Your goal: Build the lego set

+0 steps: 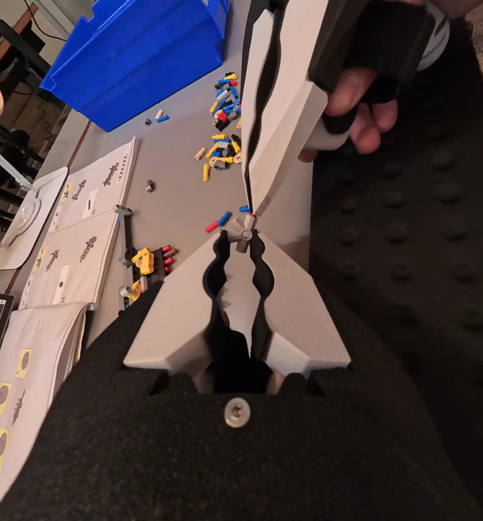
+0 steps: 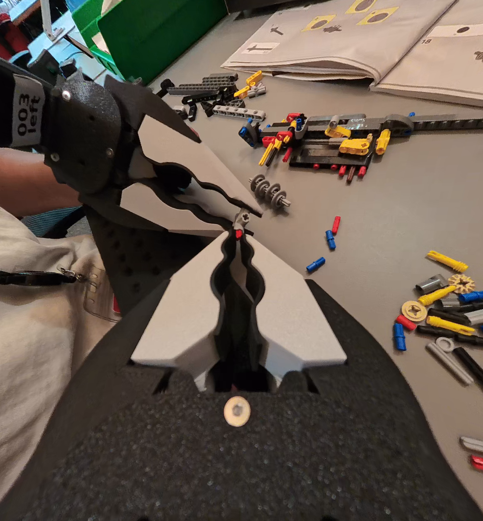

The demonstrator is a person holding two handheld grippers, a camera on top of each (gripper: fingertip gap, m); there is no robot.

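In the left wrist view, open instruction booklets [image 1: 88, 236] lie along the left of the grey table [image 1: 178, 174], with a blue bin [image 1: 138, 56] behind them. Just right of the booklets sits the partly built lego assembly [image 1: 144, 265] of black beams with yellow and red pieces. Further right, above the table edge, the left gripper [image 1: 238, 235] is clamped by its tips on a small grey cross-shaped connector [image 1: 244, 234]. The right gripper [image 1: 253, 212] comes in from above, its tips pinched together on a small red pin [image 1: 251, 214] that touches the connector. Behind it lies a pile of loose pins and axles [image 1: 226, 124]. In the right wrist view, a grey stack of discs on an axle [image 2: 269, 191] rests just beyond the two grippers.
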